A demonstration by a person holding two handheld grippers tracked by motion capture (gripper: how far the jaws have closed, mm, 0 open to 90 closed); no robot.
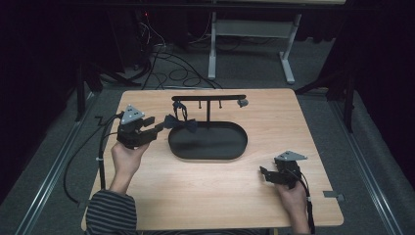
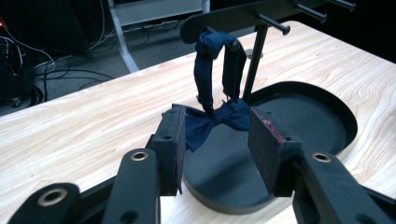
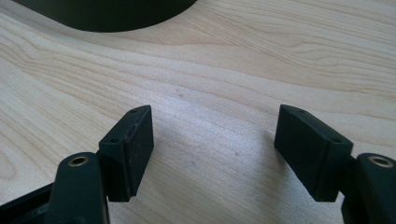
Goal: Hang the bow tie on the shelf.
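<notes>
My left tool point(image 2: 215, 140) sits spread around the dark blue fabric bow tie point(image 2: 212, 122) hanging at twelve o'clock on the black metal rack point(image 2: 243, 18), so backing clear comes next; my right tool point(image 3: 212, 149) rests spread.

Two black claws, each with a grey three-cornered plate on top and a black cable trailing off. Left claw point(image 1: 159, 127): matte black arms with brass-ringed holes, flat rectangular pads point(image 2: 173, 140) (a reddish, worn edge on one), small screw holes in the pad blocks. Right claw point(image 1: 263, 173): same build, brass-ringed pivots. Dark sleeve with thin pale stripes point(image 1: 111, 213) on the left forearm.
</notes>
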